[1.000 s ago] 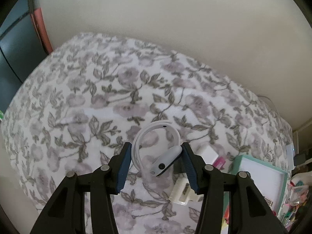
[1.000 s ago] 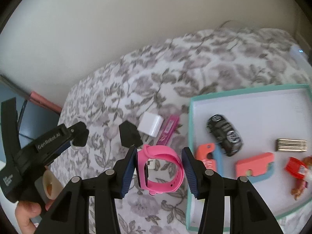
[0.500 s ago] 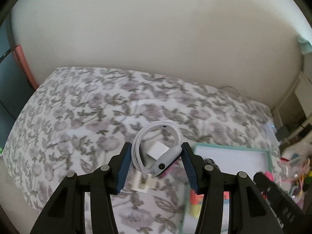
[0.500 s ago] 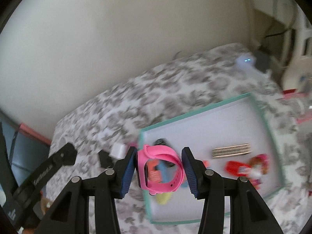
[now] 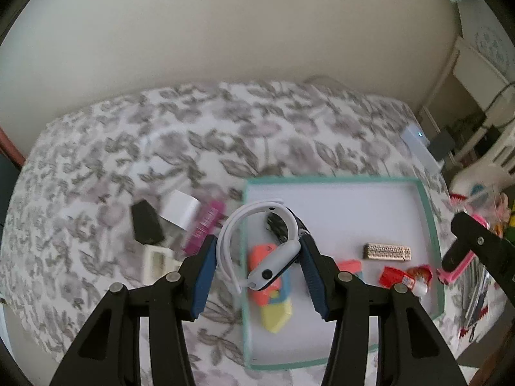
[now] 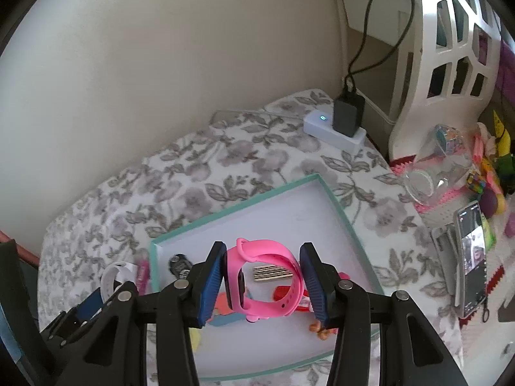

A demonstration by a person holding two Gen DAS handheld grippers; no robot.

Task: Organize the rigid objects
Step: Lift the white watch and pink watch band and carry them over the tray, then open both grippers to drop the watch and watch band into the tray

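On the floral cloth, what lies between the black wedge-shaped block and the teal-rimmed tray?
In the left wrist view, a white cube-shaped plug and a pink bar lie between the black wedge-shaped block and the teal-rimmed tray.

Soft, dim daylight; left view motion-blurred, fisheye edges bent and dark-vignetted in both views.

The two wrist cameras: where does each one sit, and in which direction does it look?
Left wrist: sits on the left gripper, looks steeply down at the teal tray; its own fingers clamp a white watch, the right gripper's tip at the right edge.
Right wrist: sits on the right gripper, looks down over the tray toward the wall corner; its fingers clamp a pink watch.
Shared: tray, floral cloth, white watch.
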